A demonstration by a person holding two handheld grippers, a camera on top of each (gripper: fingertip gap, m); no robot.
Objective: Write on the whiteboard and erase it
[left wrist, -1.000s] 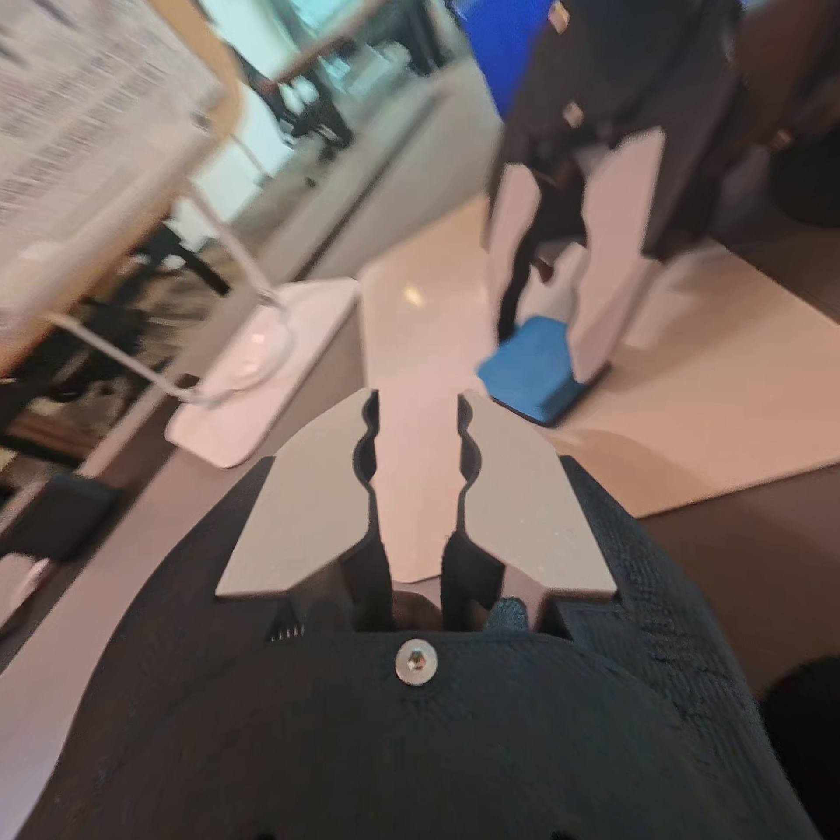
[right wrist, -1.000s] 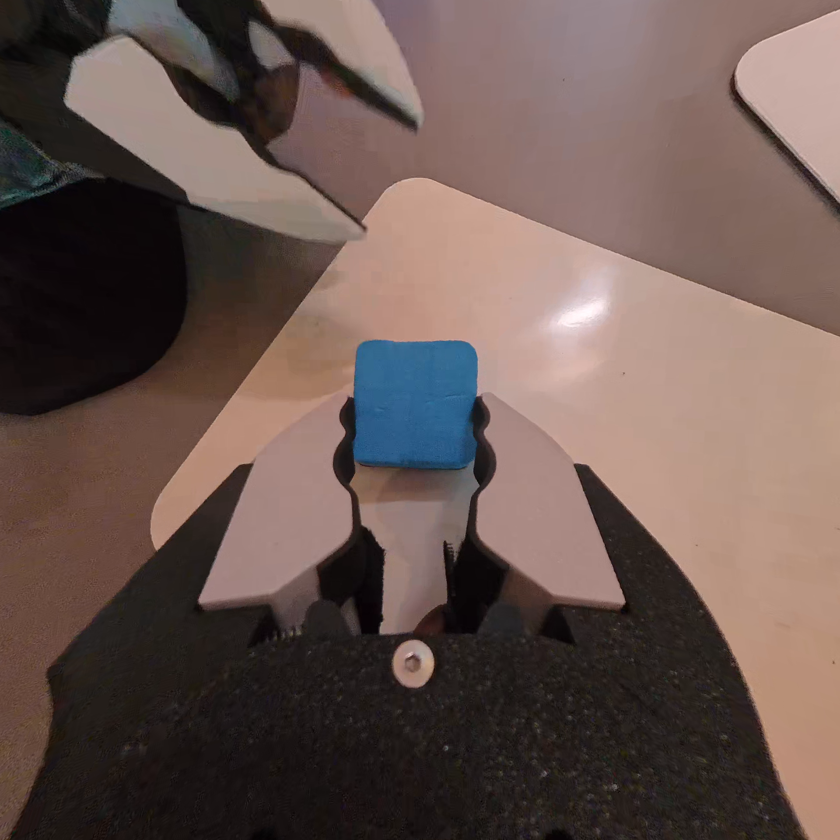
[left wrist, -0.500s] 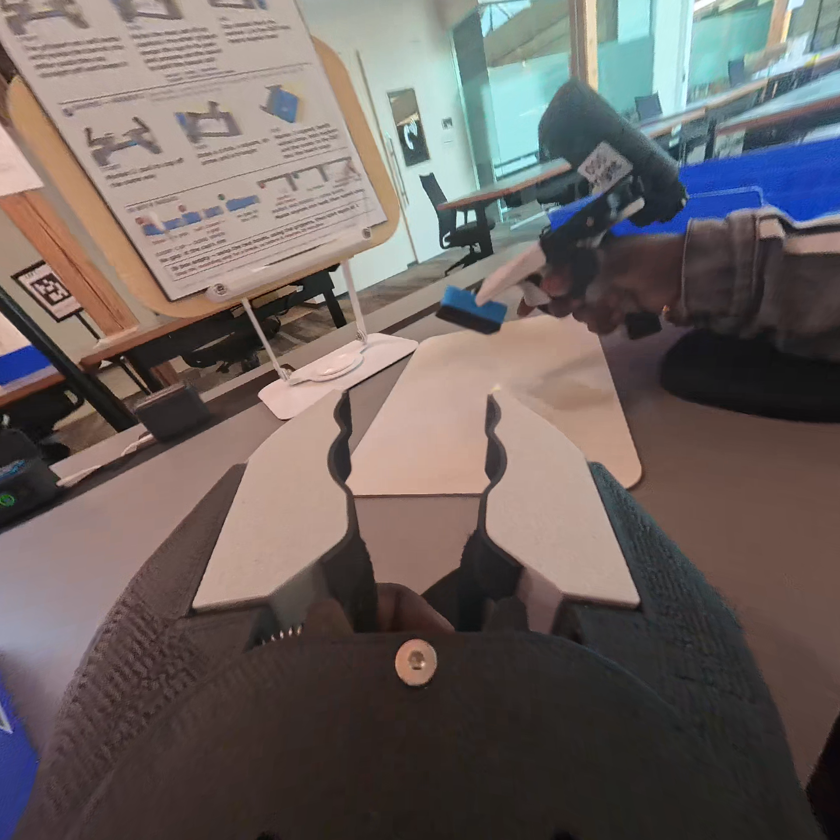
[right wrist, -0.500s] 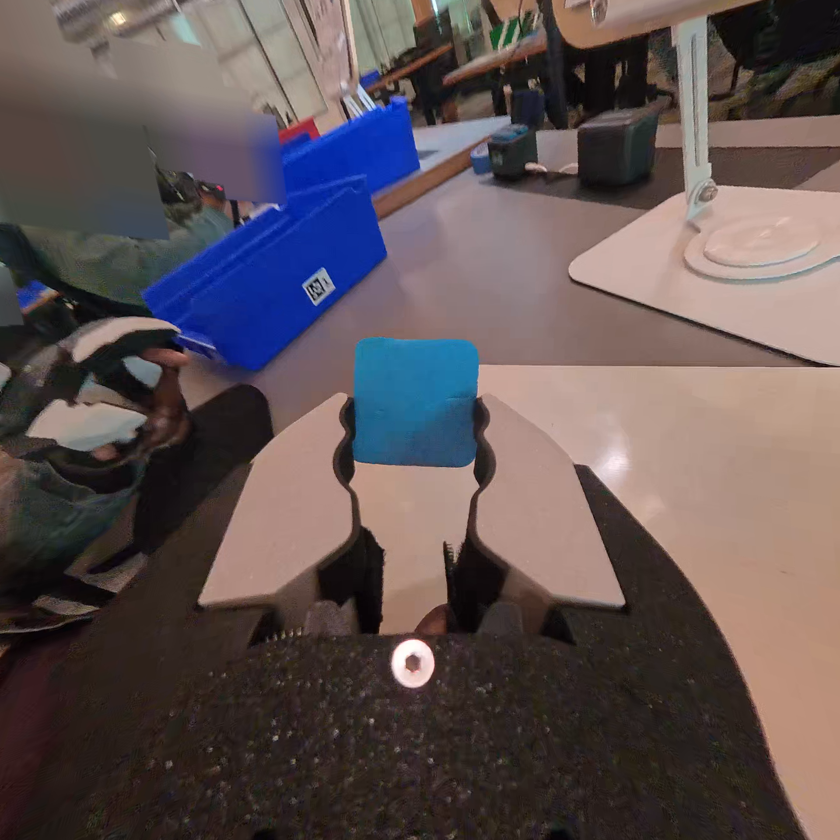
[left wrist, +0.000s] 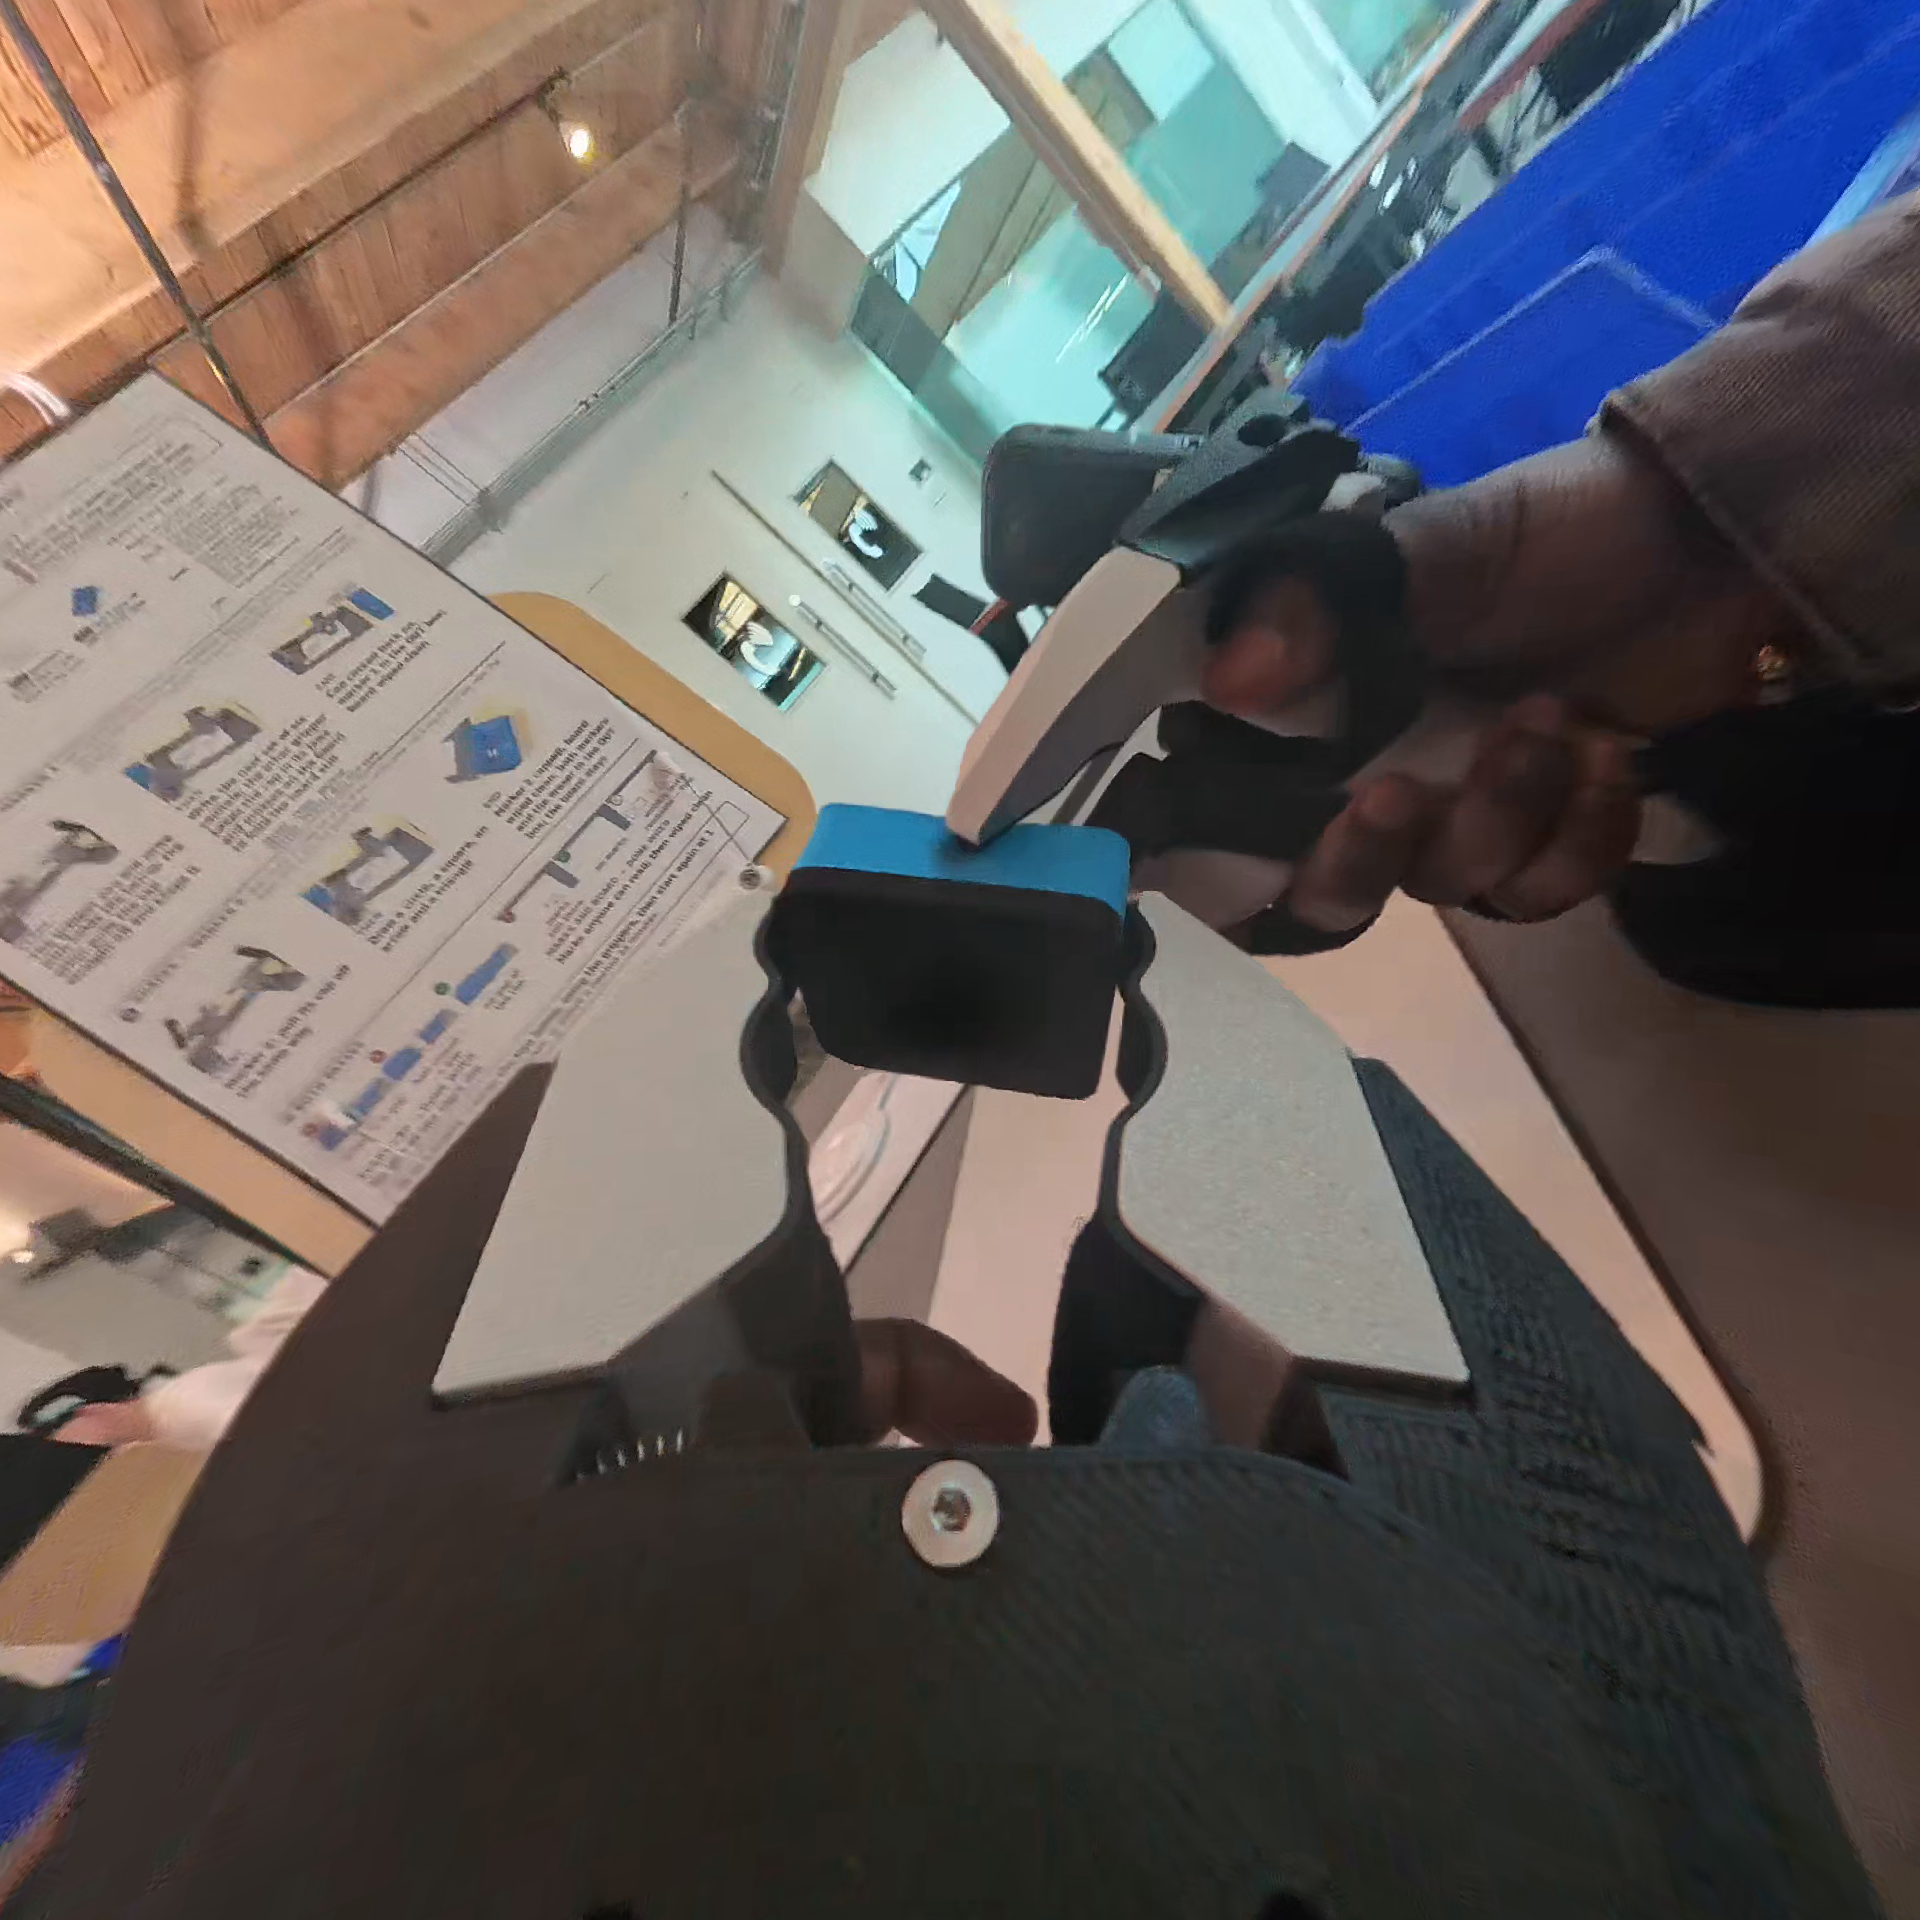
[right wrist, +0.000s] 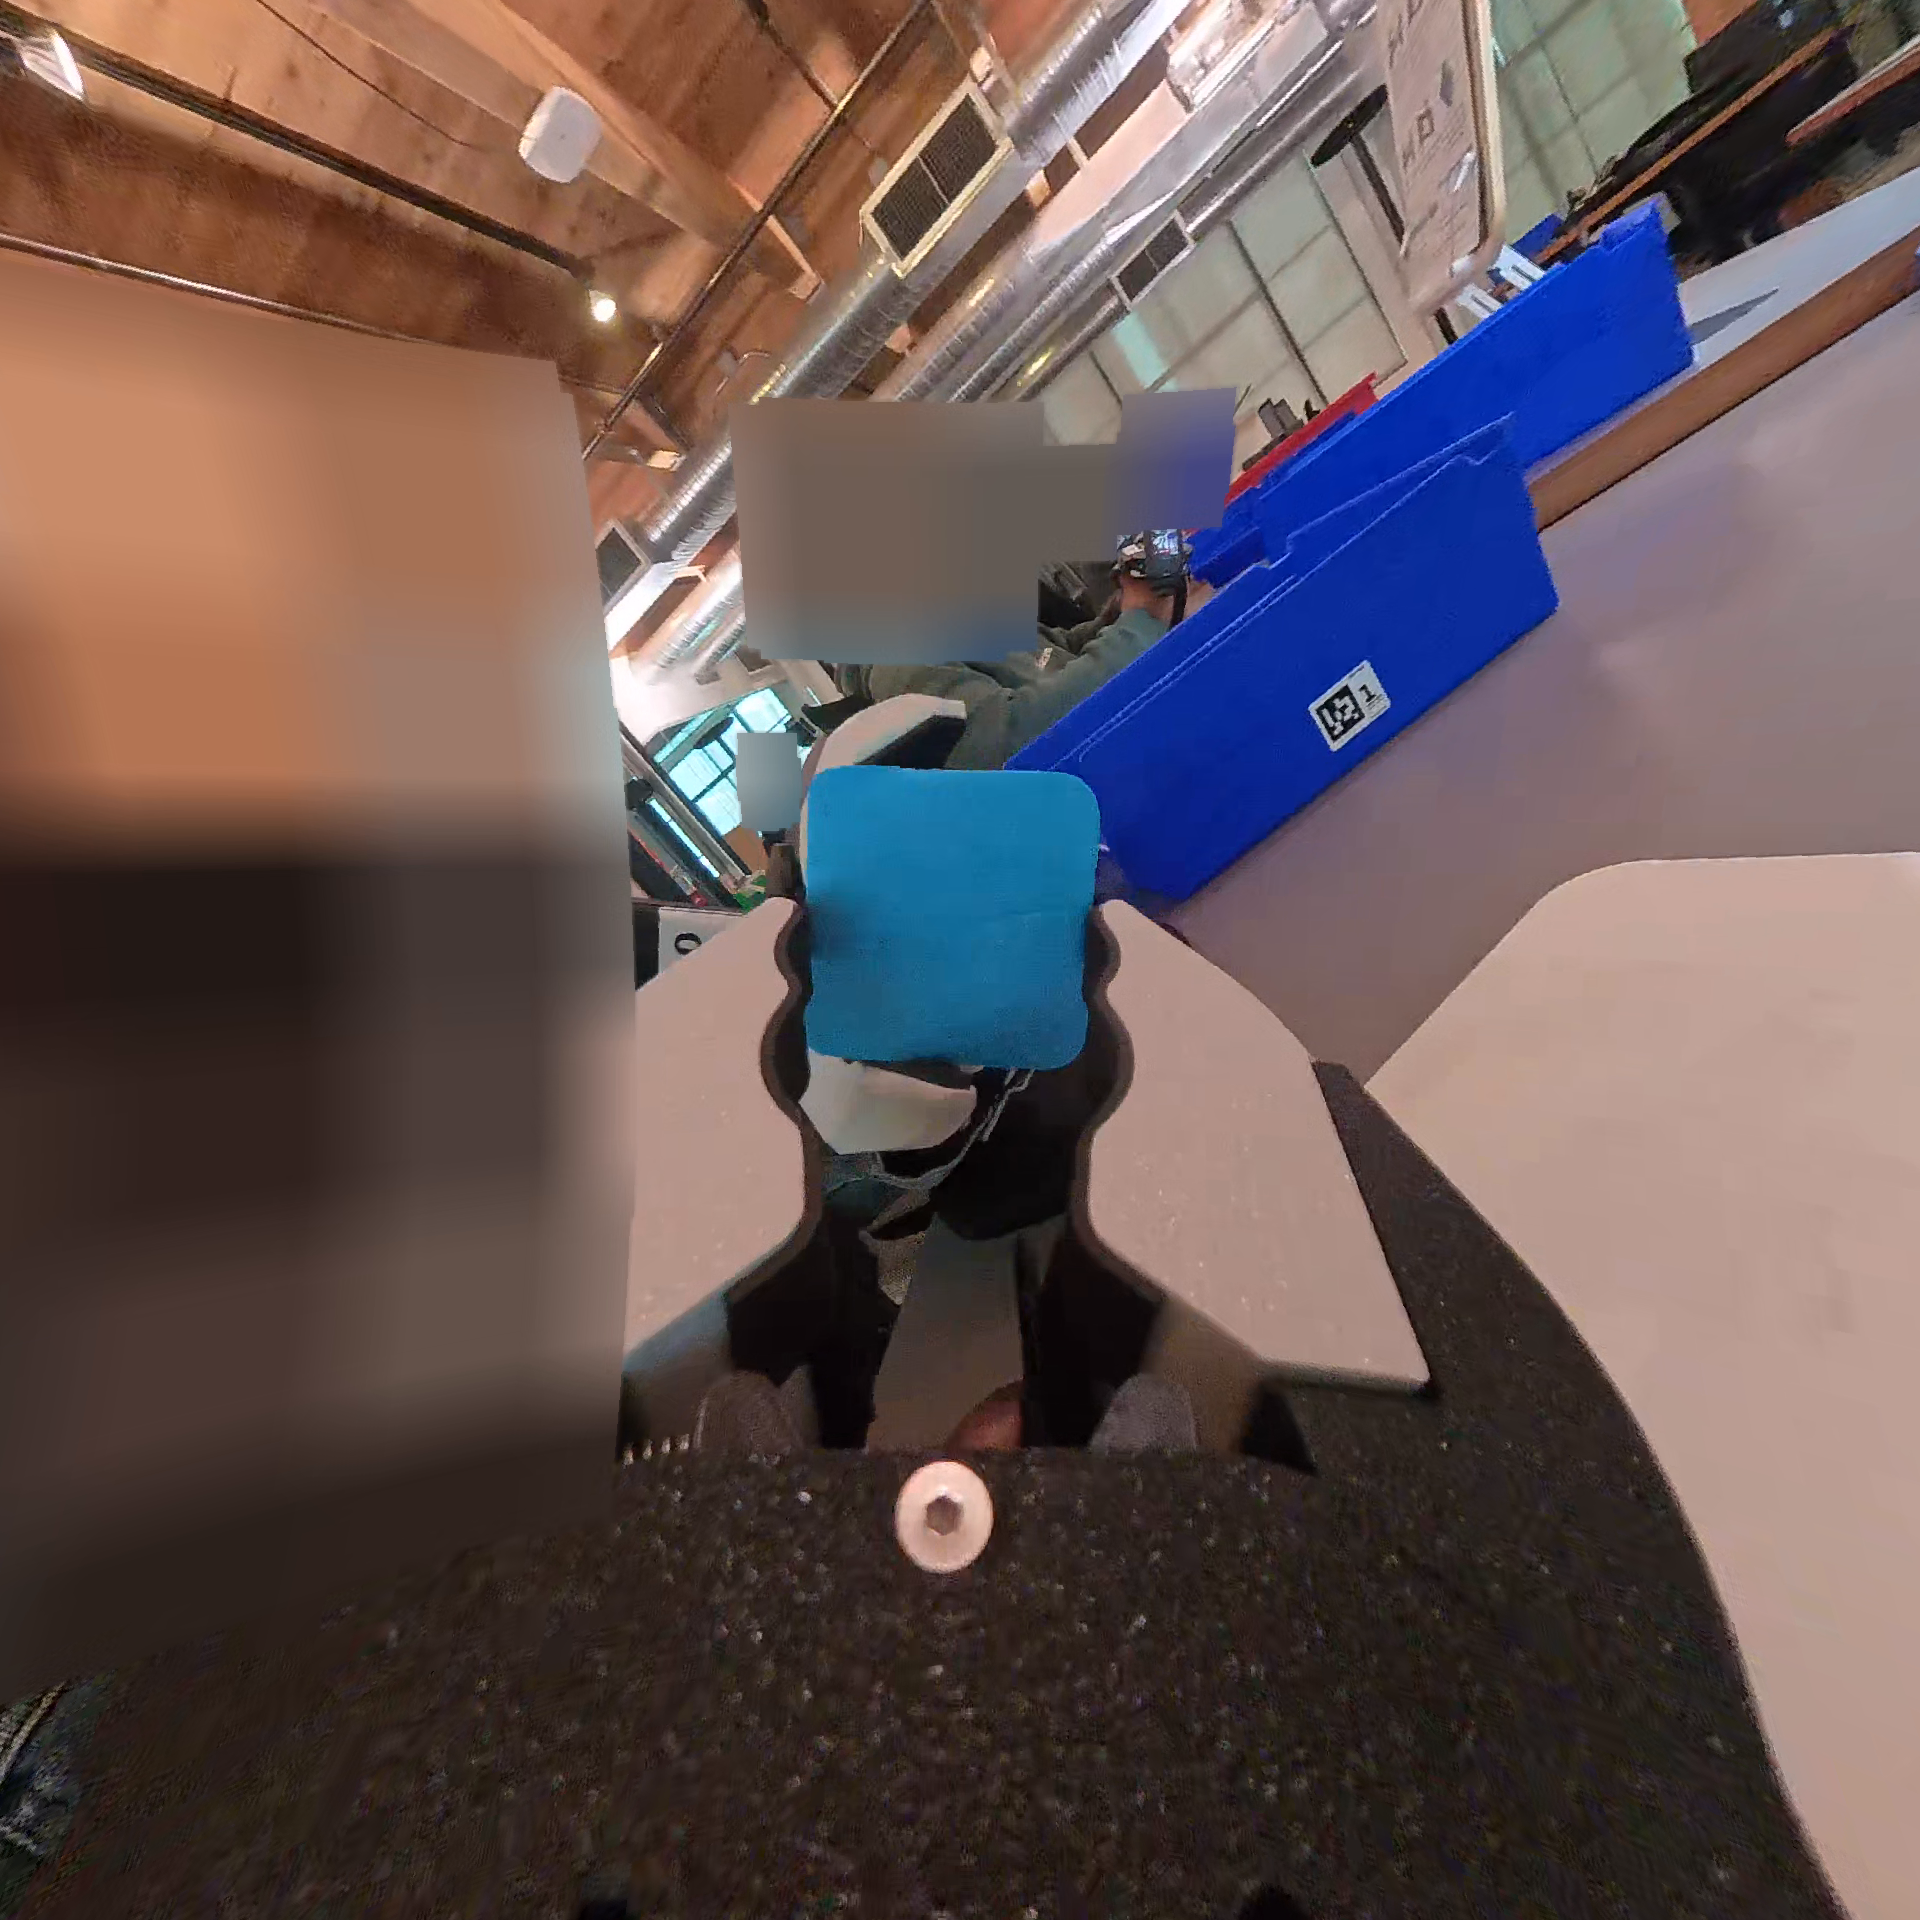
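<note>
A: Between the left tongs point(left wrist: 951, 997), in the left wrist view, sits the eraser point(left wrist: 951, 977), dark felt face toward the camera, blue back away. A second ago these tongs were empty and nearly closed; they now stand apart, flanking the eraser, and contact cannot be confirmed. The right tongs point(left wrist: 977, 831) grip it from above.

B: Meaning?

A: A hand-over in mid-air, probably; erasing looks finished.

B: Right wrist view?

A: Right tongs point(right wrist: 945, 935) clamped on the eraser, lifted off the whiteboard point(right wrist: 1662, 1143), which lies right of and below the tips on the table point(right wrist: 1714, 665). Blue bins point(right wrist: 1351, 665) stand beyond, up and right; contents not visible.
</note>
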